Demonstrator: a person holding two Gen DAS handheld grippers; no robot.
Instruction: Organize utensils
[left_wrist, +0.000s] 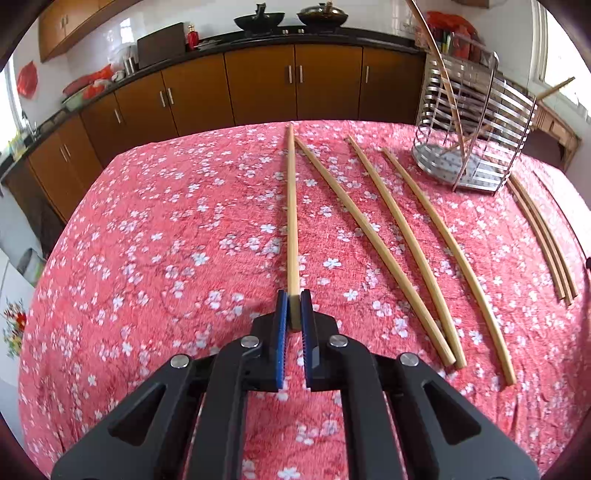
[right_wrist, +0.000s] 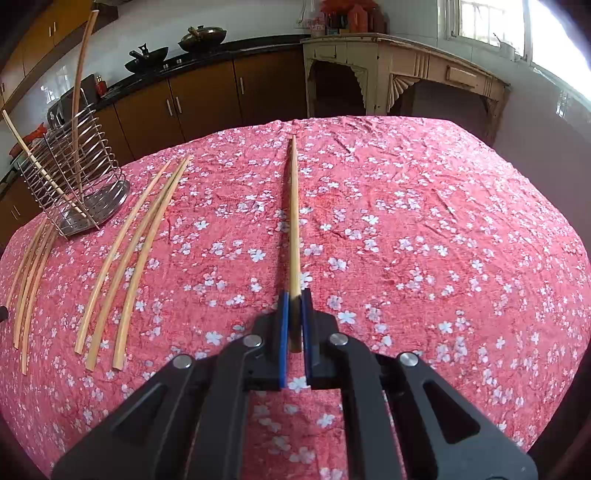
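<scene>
My left gripper (left_wrist: 294, 301) is shut on the near end of a long bamboo chopstick (left_wrist: 291, 206) that points straight ahead over the red flowered tablecloth. My right gripper (right_wrist: 295, 299) is shut on another chopstick (right_wrist: 294, 218) in the same way. Three loose chopsticks (left_wrist: 399, 240) lie to the right of the left gripper, and a pair (left_wrist: 543, 236) lies further right. A steel wire utensil holder (left_wrist: 476, 122) stands at the back right with two chopsticks leaning in it. In the right wrist view the holder (right_wrist: 74, 173) stands at the left, with loose chopsticks (right_wrist: 129, 258) beside it.
The table (left_wrist: 166, 221) is covered by a red cloth with white flowers. Brown kitchen cabinets (left_wrist: 258, 85) and a dark counter with two woks (left_wrist: 258, 20) run behind it. A cream wooden sideboard (right_wrist: 406, 70) stands behind the table in the right wrist view.
</scene>
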